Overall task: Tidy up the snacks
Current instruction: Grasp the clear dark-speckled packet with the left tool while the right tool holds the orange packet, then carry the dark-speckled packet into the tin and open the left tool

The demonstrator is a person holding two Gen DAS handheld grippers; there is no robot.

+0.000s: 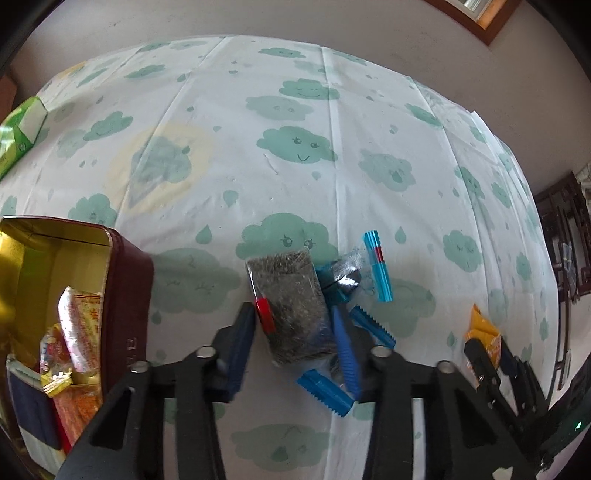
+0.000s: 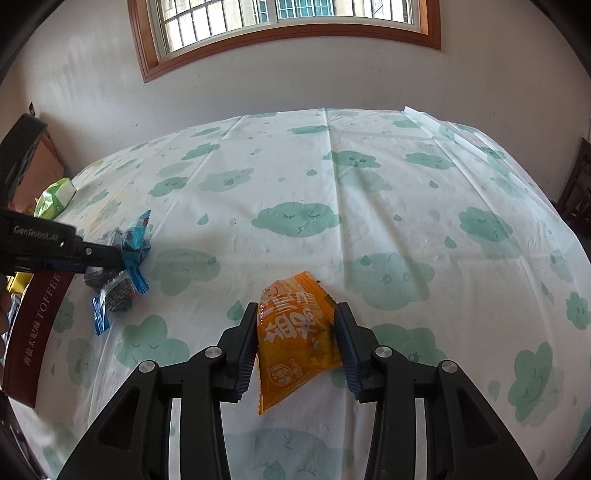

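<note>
The left gripper (image 1: 295,336) is reaching over the counter (image 1: 332,110), which is lying under a white cloth printed with green clouds. Its fingers (image 1: 242,332) are spread on either side of a clear packet of dark seed bar (image 1: 291,306) with a red end seal. The left finger is sitting just beside the packet's red edge; the right finger is lying along its other side. Whether they are pressing it cannot be told. A second blue-edged clear packet (image 1: 351,273) is lying touching the first on its right, partly overlapping it.

An open maroon toffee tin (image 1: 125,280) is standing near the left gripper, on its left. Inside it, several wrapped snacks (image 1: 74,332) in yellow, orange and white are lying in a loose heap. A green carton (image 1: 22,129) is resting at the far left edge of the counter.

The right gripper (image 2: 297,343) is positioned well apart from the tin, on the right side of the counter. Its fingers (image 2: 247,343) are flanking an orange snack packet (image 2: 295,332) and touching both of its edges, with the packet bulging between them. The packet's lower corner is pointing back toward the camera. A wood-framed window (image 2: 284,22) is showing in the wall behind the counter.
</note>
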